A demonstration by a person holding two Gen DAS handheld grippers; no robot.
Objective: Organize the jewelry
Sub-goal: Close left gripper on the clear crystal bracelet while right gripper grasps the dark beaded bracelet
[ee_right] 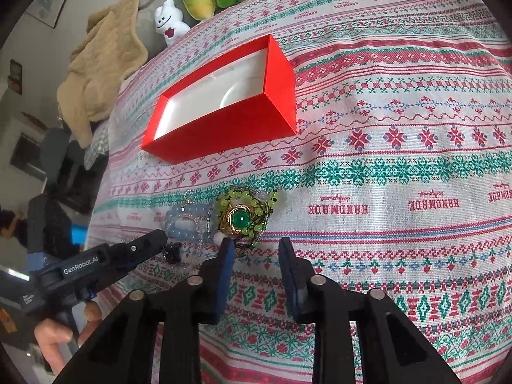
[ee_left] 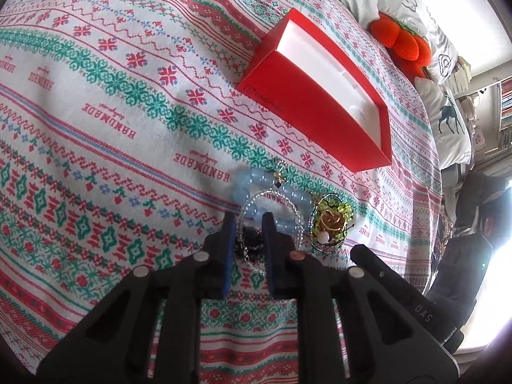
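Note:
A tangle of jewelry lies on the patterned cloth (ee_left: 128,128) below a red box (ee_left: 307,108) with a white inside. My left gripper (ee_left: 249,224) stands over a pale blue bead bracelet (ee_left: 243,179) and a clear bead chain (ee_left: 288,200), its pads narrow and pressed on a small black bead piece (ee_left: 251,244). A green bead bracelet with a gold and green centre (ee_right: 241,217) lies just ahead of my right gripper (ee_right: 256,244). That gripper is open, with only cloth between its pads. The blue bracelet (ee_right: 179,220), the black piece (ee_right: 171,252) and the red box (ee_right: 224,128) also show in the right wrist view.
Green and white plush toys (ee_right: 198,0) and a beige blanket (ee_right: 102,64) lie beyond the box. Orange plush (ee_left: 403,41) and pillows (ee_left: 448,121) line the bed's far side. A hand (ee_right: 54,332) holds the left gripper's handle at the lower left.

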